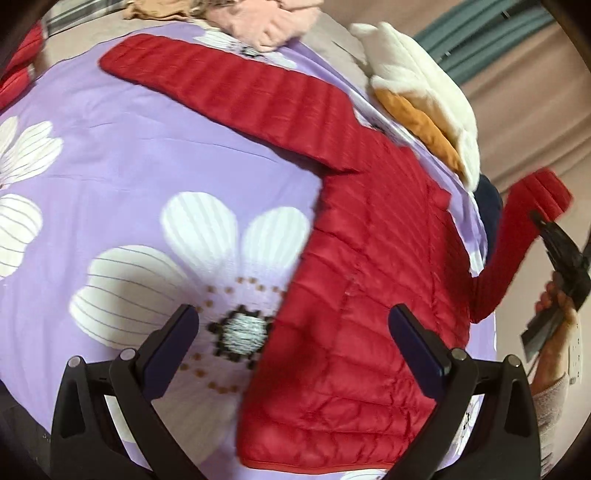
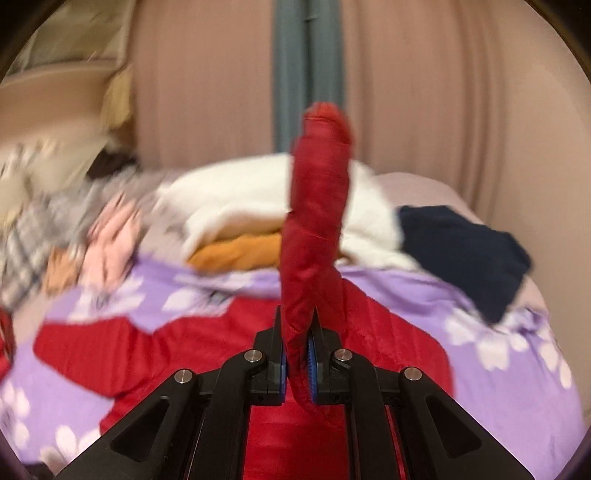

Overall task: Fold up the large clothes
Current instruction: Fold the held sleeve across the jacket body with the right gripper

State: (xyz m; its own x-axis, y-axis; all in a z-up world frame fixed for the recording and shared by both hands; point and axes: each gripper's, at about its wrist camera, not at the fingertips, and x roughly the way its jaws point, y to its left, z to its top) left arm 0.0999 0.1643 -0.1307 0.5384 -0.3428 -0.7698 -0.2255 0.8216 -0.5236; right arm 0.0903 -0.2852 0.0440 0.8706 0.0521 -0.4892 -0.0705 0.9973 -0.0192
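The red puffer jacket [image 1: 362, 295] lies spread on the purple flowered bed cover [image 1: 129, 166]. The right gripper [image 2: 297, 350] is clenched on one sleeve [image 2: 317, 206], lifted upright; the left gripper [image 1: 295, 325] hovers released above the jacket's hem.

Quilted, slightly glossy red jacket [image 1: 369, 258]

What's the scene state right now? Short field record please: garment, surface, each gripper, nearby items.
garment: red quilted jacket, spread flat, one sleeve lifted
surface: purple floral bedspread
right gripper: jaws shut on the lifted sleeve
left gripper: jaws open, empty, above the jacket's edge
nearby: white garment on an orange one, navy garment, pink garment
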